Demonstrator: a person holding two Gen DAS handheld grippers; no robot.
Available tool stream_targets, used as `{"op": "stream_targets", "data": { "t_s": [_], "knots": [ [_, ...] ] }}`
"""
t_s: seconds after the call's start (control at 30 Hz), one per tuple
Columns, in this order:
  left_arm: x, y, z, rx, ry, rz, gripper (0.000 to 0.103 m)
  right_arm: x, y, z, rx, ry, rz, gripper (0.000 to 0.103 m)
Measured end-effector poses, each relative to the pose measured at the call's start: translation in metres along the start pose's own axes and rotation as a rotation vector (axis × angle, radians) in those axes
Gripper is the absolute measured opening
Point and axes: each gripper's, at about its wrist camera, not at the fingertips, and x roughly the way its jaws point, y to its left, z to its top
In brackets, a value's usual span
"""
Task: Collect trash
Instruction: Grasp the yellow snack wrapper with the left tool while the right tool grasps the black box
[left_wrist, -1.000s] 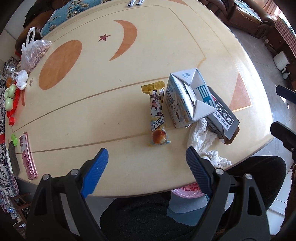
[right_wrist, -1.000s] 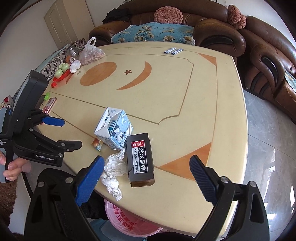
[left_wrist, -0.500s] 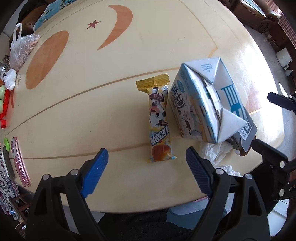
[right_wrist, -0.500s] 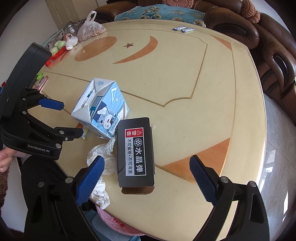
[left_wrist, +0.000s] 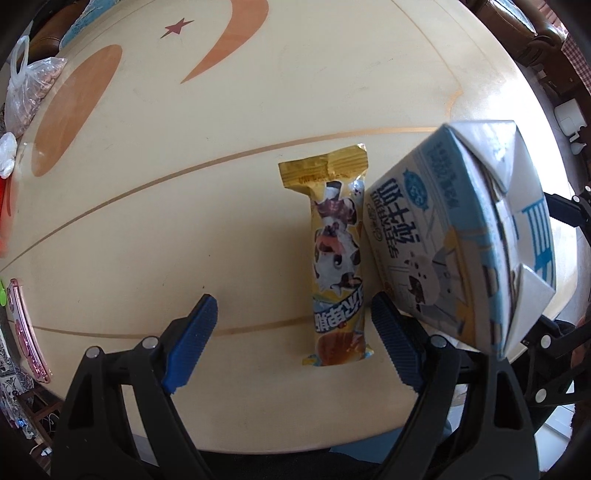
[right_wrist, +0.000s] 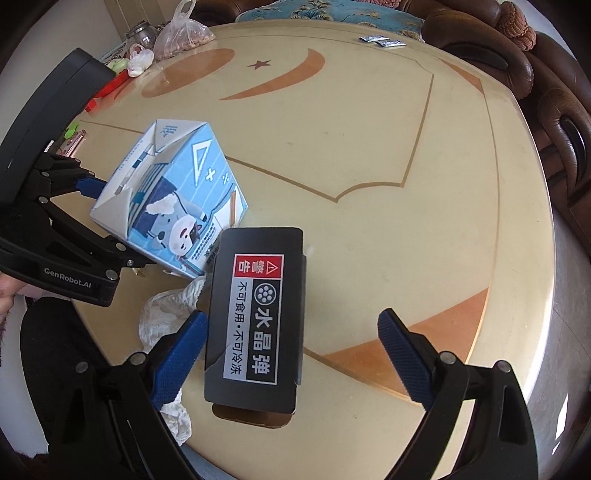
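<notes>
A yellow snack wrapper (left_wrist: 338, 258) lies on the cream round table (left_wrist: 184, 221). My left gripper (left_wrist: 295, 339) is open, and the wrapper's near end lies between its fingers, close to the right one. A blue-and-white milk carton (left_wrist: 472, 236) stands right of the wrapper; it also shows in the right wrist view (right_wrist: 173, 199). A black box with a warning label (right_wrist: 258, 314) lies near the table's front edge. My right gripper (right_wrist: 291, 358) is open around the box's near end. A crumpled white tissue (right_wrist: 166, 314) lies left of the box.
A bag of nuts (right_wrist: 183, 35), a jar (right_wrist: 142, 33) and small items sit at the table's far left. Two sachets (right_wrist: 382, 40) lie at the far edge. A pink phone (left_wrist: 26, 332) lies at the left edge. A brown sofa (right_wrist: 517, 55) stands behind.
Both grippers have moved forward and down toward the table. The wrapper now lies between the left fingers and the black box between the right fingers. Nothing is held.
</notes>
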Motion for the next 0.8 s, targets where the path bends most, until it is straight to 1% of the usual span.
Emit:
{"op": "stream_targets", "data": {
  "t_s": [0.1, 0.17, 0.33, 0.47, 0.5, 0.53, 0.57, 0.6, 0.63, 0.67, 0.73, 0.8],
  "knots": [
    [0.002, 0.008, 0.004, -0.002, -0.003, -0.01, 0.084, -0.001, 0.001, 0.001, -0.011, -0.004, -0.003, 0.089],
    [0.003, 0.016, 0.012, 0.0, -0.002, -0.009, 0.084, -0.003, 0.005, -0.001, -0.026, -0.006, 0.0, 0.085],
    [0.005, 0.021, 0.024, 0.012, -0.002, -0.006, 0.082, -0.004, 0.017, 0.002, -0.064, -0.003, -0.04, 0.081],
    [0.005, 0.024, 0.027, 0.014, -0.011, -0.011, 0.08, 0.003, 0.018, 0.003, -0.054, 0.02, -0.001, 0.079],
    [0.005, 0.024, 0.028, 0.016, -0.013, -0.011, 0.079, 0.005, 0.018, 0.003, -0.052, 0.028, 0.009, 0.077],
    [0.005, 0.025, 0.029, 0.018, -0.015, -0.01, 0.078, 0.008, 0.019, 0.002, -0.058, 0.041, -0.001, 0.069],
    [0.005, 0.026, 0.03, 0.021, -0.016, -0.01, 0.078, 0.012, 0.021, 0.001, -0.072, 0.05, -0.02, 0.066],
    [0.005, 0.026, 0.031, 0.024, -0.016, -0.011, 0.076, 0.011, 0.023, 0.001, -0.082, 0.029, -0.04, 0.062],
    [0.004, 0.026, 0.032, 0.026, -0.018, -0.012, 0.074, 0.01, 0.022, 0.001, -0.074, 0.022, -0.041, 0.057],
    [0.003, 0.025, 0.034, 0.029, -0.02, -0.012, 0.072, 0.01, 0.021, 0.002, -0.068, 0.021, -0.036, 0.054],
    [0.0, 0.023, 0.033, 0.037, -0.024, -0.011, 0.062, 0.009, 0.014, 0.004, -0.033, 0.014, -0.004, 0.053],
    [-0.001, 0.021, 0.035, 0.039, -0.024, -0.01, 0.054, 0.009, 0.012, 0.003, -0.029, 0.006, -0.013, 0.053]
  ]
}}
